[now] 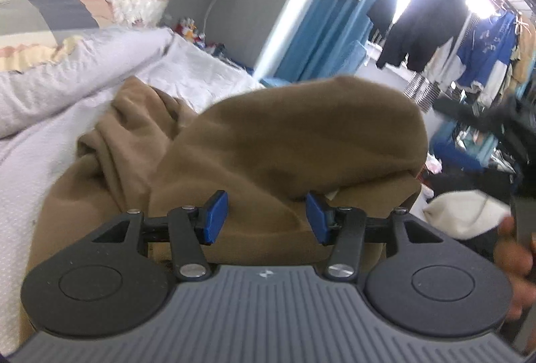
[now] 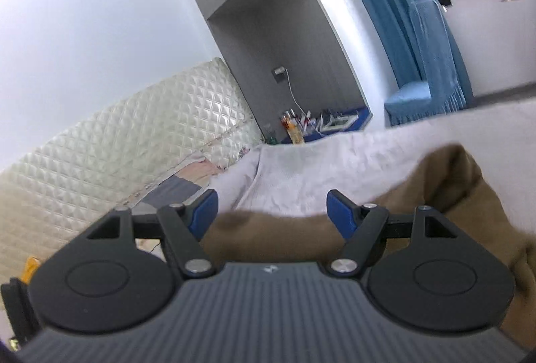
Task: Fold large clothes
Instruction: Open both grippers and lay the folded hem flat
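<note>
A large brown garment (image 1: 294,135) lies bunched in a heap on the white bed (image 1: 207,68). My left gripper (image 1: 267,217) hovers close over the heap. Its blue pads (image 1: 217,215) stand apart, with brown cloth showing in the gap and their inner faces bare. In the right wrist view the same garment (image 2: 462,182) rises at the right and runs low under my right gripper (image 2: 271,212). That gripper is open and points almost level over the bed sheet (image 2: 318,162), nothing pressed between its fingers (image 2: 340,212).
A quilted headboard (image 2: 117,135) and a rolled duvet (image 1: 67,78) border the bed. A nightstand with bottles (image 2: 294,125) stands past it, beside a blue curtain (image 1: 321,38). Clothes hang on a rack (image 1: 428,21). A person's hand (image 1: 512,255) and a white cloth (image 1: 465,215) are at the right.
</note>
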The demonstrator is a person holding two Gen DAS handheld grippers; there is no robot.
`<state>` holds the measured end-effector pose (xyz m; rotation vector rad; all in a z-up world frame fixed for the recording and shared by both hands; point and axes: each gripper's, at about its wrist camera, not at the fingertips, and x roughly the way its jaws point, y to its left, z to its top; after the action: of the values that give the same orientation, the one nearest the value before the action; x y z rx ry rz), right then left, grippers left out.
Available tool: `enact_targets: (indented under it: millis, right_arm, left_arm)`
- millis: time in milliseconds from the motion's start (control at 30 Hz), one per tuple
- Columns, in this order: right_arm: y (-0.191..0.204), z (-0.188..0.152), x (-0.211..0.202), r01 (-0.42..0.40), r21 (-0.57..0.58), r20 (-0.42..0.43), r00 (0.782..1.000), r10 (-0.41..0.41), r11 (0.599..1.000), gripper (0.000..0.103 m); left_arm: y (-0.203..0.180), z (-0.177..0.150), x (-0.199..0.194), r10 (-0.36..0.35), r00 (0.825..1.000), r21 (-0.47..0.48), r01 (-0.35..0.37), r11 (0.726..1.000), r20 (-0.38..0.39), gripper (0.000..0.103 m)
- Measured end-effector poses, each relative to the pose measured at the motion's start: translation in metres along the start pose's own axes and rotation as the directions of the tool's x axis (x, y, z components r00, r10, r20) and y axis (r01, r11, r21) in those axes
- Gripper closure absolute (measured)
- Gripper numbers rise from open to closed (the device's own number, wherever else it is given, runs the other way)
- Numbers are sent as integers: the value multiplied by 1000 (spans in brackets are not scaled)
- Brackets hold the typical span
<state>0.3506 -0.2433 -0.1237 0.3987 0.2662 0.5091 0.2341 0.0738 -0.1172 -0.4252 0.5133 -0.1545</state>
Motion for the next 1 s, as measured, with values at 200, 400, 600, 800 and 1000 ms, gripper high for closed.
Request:
enact_targets:
  millis: [200, 400, 600, 800, 1000]
  right_arm:
    - [-6, -5, 31, 3, 31, -49, 999, -1, 1000, 29]
    - [-11, -30, 52, 46, 0, -163, 986, -45, 999, 30]
    - [-9, -42, 48, 45, -23, -185, 982, -49, 999, 31]
    - [-1, -54, 41, 31, -60, -268, 962, -46, 998, 31]
    - [17, -78, 38, 32, -156, -373, 923, -89, 987, 32]
  left_arm:
    - [4, -12, 37, 47, 987, 29, -43, 999, -157, 50]
    - [9, -17, 66, 122, 972, 76, -109, 991, -200, 52]
    - [27, -12, 59, 80, 983, -4, -82, 997, -165, 52]
    - [57, 6, 18, 119, 992, -133, -122, 984, -29, 51]
    - [71, 15, -16, 86, 995, -213, -76, 974, 40, 51]
